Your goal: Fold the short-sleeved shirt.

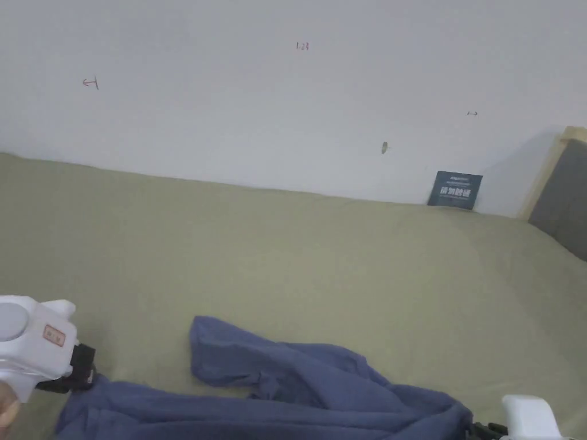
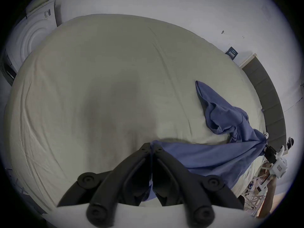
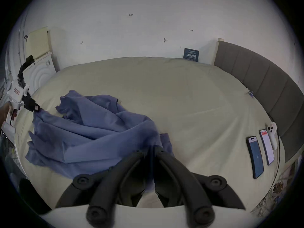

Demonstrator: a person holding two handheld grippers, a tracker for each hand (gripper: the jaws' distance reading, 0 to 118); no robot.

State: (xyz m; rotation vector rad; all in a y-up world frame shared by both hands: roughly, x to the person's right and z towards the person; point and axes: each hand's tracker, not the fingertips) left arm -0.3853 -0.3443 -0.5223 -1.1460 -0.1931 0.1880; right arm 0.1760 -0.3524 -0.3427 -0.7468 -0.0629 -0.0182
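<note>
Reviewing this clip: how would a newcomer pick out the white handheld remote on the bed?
Find the grey padded headboard beside the olive-green bed. Along the bed edge below it lie two phones, side by side. The remote lies just beyond them: white, rounded, with dark buttons, not flat and glassy.

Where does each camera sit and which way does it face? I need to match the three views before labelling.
Head view: on the person's head, looking down across the olive-green bed to the white wall; left gripper at lower left.
Left gripper view: rides the left gripper, facing along the bed; right gripper farther off.
Right gripper view: rides the right gripper, facing the wall.
Shared: crumpled blue short-sleeved shirt, pinched by both.
</note>
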